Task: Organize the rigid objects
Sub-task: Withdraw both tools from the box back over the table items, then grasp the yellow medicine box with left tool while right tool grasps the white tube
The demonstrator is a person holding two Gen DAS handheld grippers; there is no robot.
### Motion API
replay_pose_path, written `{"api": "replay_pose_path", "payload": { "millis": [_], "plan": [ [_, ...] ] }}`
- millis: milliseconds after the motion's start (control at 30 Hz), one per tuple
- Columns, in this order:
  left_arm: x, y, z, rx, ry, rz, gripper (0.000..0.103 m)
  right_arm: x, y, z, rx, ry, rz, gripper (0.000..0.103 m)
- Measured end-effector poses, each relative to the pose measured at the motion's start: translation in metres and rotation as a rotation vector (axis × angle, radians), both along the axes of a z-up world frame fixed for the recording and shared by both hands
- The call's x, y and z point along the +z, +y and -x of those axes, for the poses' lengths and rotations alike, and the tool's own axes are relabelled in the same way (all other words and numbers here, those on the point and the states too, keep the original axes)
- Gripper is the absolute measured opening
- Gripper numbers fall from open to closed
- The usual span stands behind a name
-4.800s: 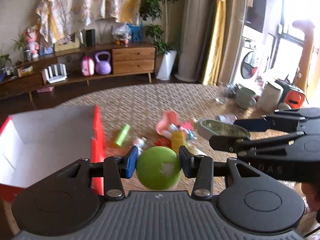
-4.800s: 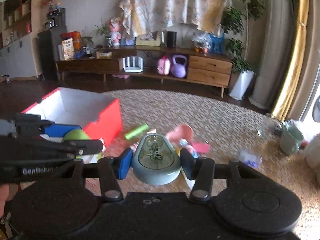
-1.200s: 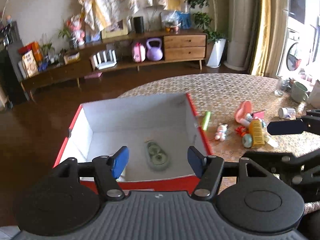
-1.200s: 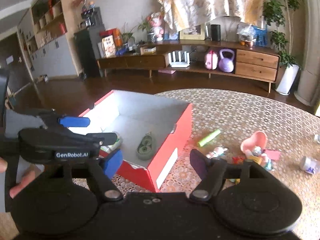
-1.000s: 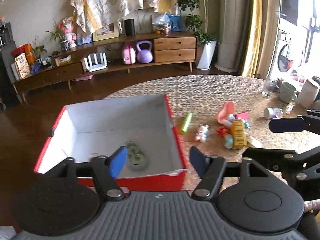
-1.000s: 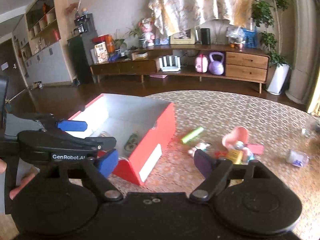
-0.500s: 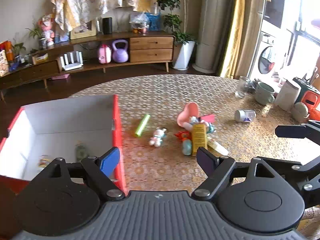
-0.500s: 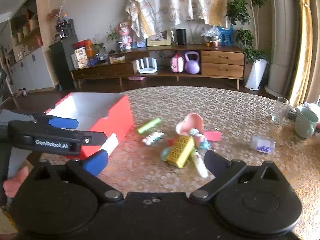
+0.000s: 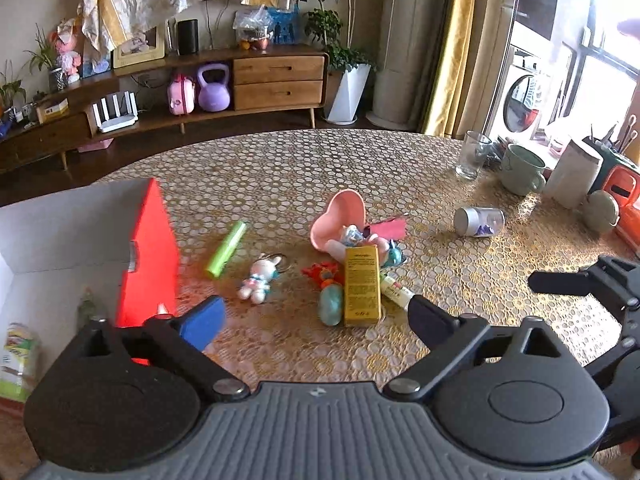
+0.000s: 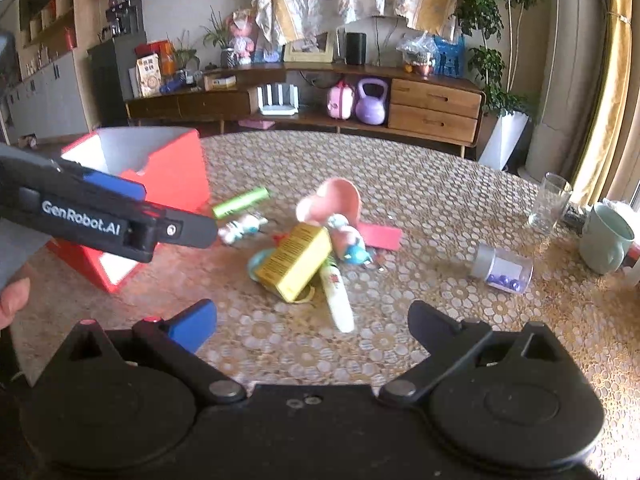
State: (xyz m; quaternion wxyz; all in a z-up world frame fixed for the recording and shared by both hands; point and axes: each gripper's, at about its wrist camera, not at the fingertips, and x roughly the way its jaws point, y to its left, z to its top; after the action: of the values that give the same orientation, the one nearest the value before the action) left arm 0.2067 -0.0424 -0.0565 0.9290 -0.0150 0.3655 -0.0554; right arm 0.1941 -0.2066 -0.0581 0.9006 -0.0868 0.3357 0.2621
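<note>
Two grippers: both spread wide with nothing between the fingers; the left gripper (image 9: 314,318) has just been opening further.
Landmark: yellow box (image 9: 361,285), lying flat near the middle of the round patterned table (image 9: 280,168).
Left gripper: hovers just on the near side of the yellow box, fingers straddling bare tablecloth.
Right gripper (image 10: 312,322): hovers near the box too, the white tube (image 10: 338,298) lying out ahead between its finger lines, untouched.
Red box (image 9: 150,248): well left of the yellow box, open top, white inside; its right wall and near corner stand close to the left gripper's blue finger pad (image 9: 202,322). A bottle (image 9: 16,354) and a small dark item lie inside.
Green tube (image 9: 227,248): between the red box and the yellow box, apart from both.
Bunny figure (image 9: 258,276): left of the yellow box, with a clear gap.
Teal egg-shaped toy (image 9: 331,304): touching the yellow box's left side.
Red-orange toy (image 9: 324,272): against the box's upper left.
Pink heart dish (image 9: 340,220): just behind the yellow box, small toys crowded between them.
Clear jar (image 9: 478,221): on its side, well right of the yellow box, open cloth around it.
Glass and green mug (image 9: 520,170): far right, near the table's edge.
Open room: bare cloth in front of the yellow box and to its right; tight on its left and rear.
</note>
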Motion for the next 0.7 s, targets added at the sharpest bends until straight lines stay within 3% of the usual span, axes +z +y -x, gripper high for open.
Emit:
{"api": "replay_pose_path", "payload": {
  "millis": [300, 367, 533, 700],
  "plan": [
    [-0.028, -0.023, -0.037, -0.017, 0.039, -0.045, 0.099, -0.030, -0.006, -0.036, -0.003, 0.029, 0.012, 0.097],
    [-0.034, -0.024, -0.044, -0.008, 0.049, -0.036, 0.099, -0.035, -0.005, -0.042, 0.006, 0.032, 0.024, 0.090],
    [-0.046, -0.031, -0.059, -0.009, 0.053, -0.057, 0.099, -0.046, -0.003, -0.052, 0.029, 0.046, 0.025, 0.087],
    [-0.053, -0.033, -0.070, -0.018, 0.052, -0.053, 0.099, -0.052, 0.005, -0.058, 0.057, 0.046, 0.035, 0.073]
  ]
}}
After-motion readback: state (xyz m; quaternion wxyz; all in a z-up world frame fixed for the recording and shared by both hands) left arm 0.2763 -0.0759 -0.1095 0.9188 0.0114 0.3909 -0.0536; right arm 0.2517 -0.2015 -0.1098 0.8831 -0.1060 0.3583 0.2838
